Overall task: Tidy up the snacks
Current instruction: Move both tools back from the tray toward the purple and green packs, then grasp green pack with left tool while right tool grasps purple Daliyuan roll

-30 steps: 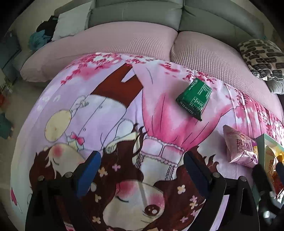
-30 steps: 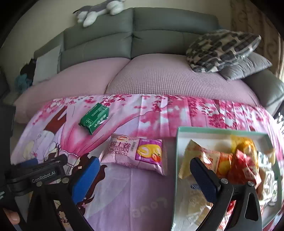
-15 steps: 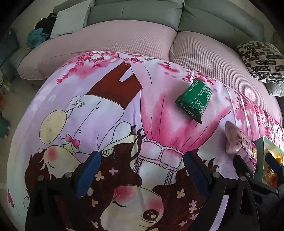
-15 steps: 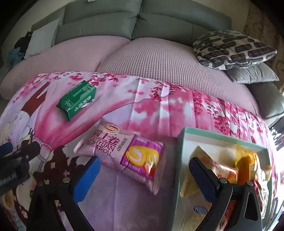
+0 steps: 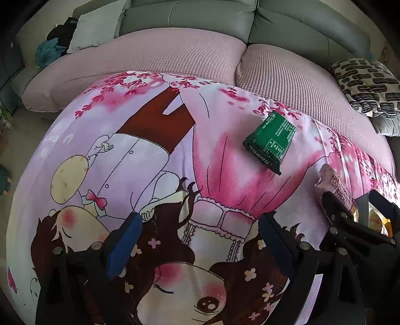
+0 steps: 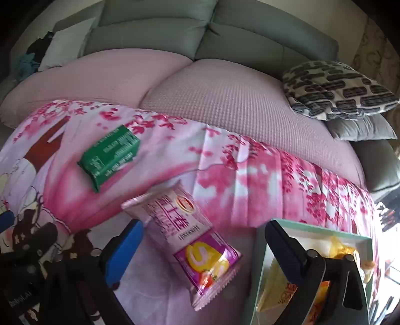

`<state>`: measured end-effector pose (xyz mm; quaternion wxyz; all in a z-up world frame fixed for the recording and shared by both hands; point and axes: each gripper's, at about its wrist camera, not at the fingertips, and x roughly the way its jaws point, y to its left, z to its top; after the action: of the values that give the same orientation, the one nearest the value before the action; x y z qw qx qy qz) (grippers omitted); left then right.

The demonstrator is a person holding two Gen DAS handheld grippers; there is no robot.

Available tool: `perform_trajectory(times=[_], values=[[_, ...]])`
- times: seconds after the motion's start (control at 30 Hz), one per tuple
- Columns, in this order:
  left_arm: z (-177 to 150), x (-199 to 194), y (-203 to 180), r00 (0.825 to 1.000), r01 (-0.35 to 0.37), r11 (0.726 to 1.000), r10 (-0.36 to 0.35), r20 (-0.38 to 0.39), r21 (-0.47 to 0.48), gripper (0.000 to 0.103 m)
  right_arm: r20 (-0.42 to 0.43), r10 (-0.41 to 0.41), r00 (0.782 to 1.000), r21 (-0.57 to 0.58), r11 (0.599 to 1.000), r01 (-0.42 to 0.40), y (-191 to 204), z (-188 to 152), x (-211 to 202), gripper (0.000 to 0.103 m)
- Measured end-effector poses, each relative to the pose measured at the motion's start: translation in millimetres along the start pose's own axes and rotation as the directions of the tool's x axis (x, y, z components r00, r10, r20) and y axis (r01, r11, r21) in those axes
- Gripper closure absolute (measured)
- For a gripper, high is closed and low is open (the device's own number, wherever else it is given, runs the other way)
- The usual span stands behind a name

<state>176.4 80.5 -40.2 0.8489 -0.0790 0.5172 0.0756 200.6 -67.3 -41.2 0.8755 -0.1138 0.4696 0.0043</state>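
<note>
Two fisheye views look down on a pink cartoon-print blanket [image 5: 155, 140] spread across a surface in front of a grey sofa [image 5: 212, 17].

In the left wrist view, the left gripper [image 5: 198, 240] fills the lower frame, its blue-padded fingers [image 5: 123, 243] spread wide with only blanket between them. A green snack packet [image 5: 271, 141] lies right of centre. At the right edge, just a sliver of the pink Swiss roll packet [image 5: 333, 186] shows, partly hidden behind the right gripper [image 5: 360, 207].

The right wrist view shows far more of the snacks. The right gripper [image 6: 203, 246] has its fingers [image 6: 122, 247] wide apart, and they have just been closing a little. The pink Swiss roll packet [image 6: 190, 247] lies diagonally between them at lower centre, with neither pad visibly pressing on it. The green snack packet [image 6: 110, 156] sits apart at upper left. Only here does the mint-green box [image 6: 322, 231] appear fully, at lower right, holding yellow and orange wrapped snacks [image 6: 342, 250]. A black-and-white patterned cushion [image 6: 337, 87] rests at upper right.
</note>
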Motion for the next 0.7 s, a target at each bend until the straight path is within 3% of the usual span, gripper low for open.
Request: perform_trajectory(times=[0.23,0.5,0.7], values=[[1,0,4,1.0,0.009,1.0,-0.009,-0.001,-0.013,0.009,-0.039,0.141,0.989,0.049,0.989,-0.139,-2,0,10,0.021],[1,-1,4,1.0,0.02,1.0,-0.02,-0.001,-0.016,0.009,-0.088,0.242,0.966,0.134,0.964,-0.229,-12,-7,10,0.021],[2,0,8,1.0,0.022,0.999,-0.022,-0.002,-0.028,0.009,-0.072,0.288,0.955,0.191,0.944,-0.271,-18,-14,2,0.021]])
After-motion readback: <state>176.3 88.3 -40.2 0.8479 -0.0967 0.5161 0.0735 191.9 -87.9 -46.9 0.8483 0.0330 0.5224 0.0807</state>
